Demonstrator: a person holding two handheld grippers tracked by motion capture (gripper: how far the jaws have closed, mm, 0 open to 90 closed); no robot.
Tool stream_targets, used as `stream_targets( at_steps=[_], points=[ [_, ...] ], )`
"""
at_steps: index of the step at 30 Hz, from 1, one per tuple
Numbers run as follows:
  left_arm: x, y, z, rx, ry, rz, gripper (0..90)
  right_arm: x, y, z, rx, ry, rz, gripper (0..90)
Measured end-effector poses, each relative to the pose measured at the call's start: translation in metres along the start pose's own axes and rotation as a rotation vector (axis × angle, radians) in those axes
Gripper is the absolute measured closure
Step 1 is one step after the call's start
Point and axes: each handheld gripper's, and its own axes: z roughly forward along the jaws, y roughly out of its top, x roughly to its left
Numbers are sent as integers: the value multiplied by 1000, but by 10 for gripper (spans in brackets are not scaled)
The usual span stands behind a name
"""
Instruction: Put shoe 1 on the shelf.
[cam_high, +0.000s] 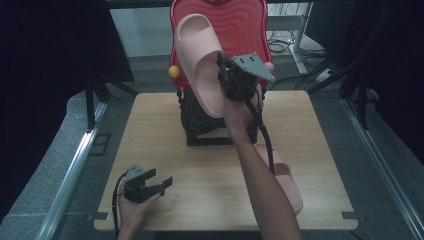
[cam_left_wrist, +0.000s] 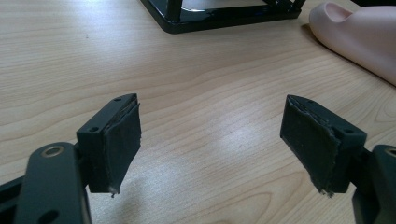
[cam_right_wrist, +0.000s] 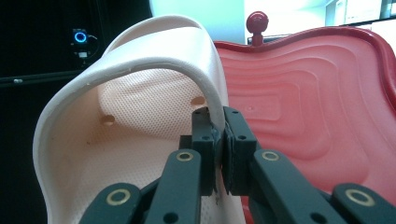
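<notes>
**Slipper held up before the red stand**

Nearest the person, the left gripper (cam_high: 161, 184) rests low over the front left of the desk (cam_high: 165, 125), its jaws spread wide with bare wood between them; in the left gripper view its pads (cam_left_wrist: 123, 140) hold nothing. To the right, a second pink slipper (cam_high: 287, 185) lies flat on the desk, partly hidden by the right forearm; its rounded end (cam_left_wrist: 359, 37) shows at the upper right of the left gripper view. Farther back, a black frame (cam_high: 200, 127) stands near the middle of the desk's far half. Above it, the right gripper (cam_high: 222, 75) is raised, its jaws closed almost fully on the edge of the strap of a pink slipper (cam_high: 200, 60), which hangs tilted off the desk; the right gripper view shows the pads (cam_right_wrist: 205, 140) pinching that thin strap edge (cam_right_wrist: 154, 70). Behind the slipper, the red ridged stand (cam_high: 245, 25) rises at the far edge, just beside it.
</notes>
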Motion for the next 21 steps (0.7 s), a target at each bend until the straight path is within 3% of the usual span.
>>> stream_targets(
  at_steps=[11, 21],
  points=[
    [1, 0, 0, 0, 0, -5, 206, -1, 8, 21, 14, -17, -7, 848],
    [4, -1, 0, -4, -5, -15, 206, -5, 22, 43, 32, -42, 23, 848]
  ],
)
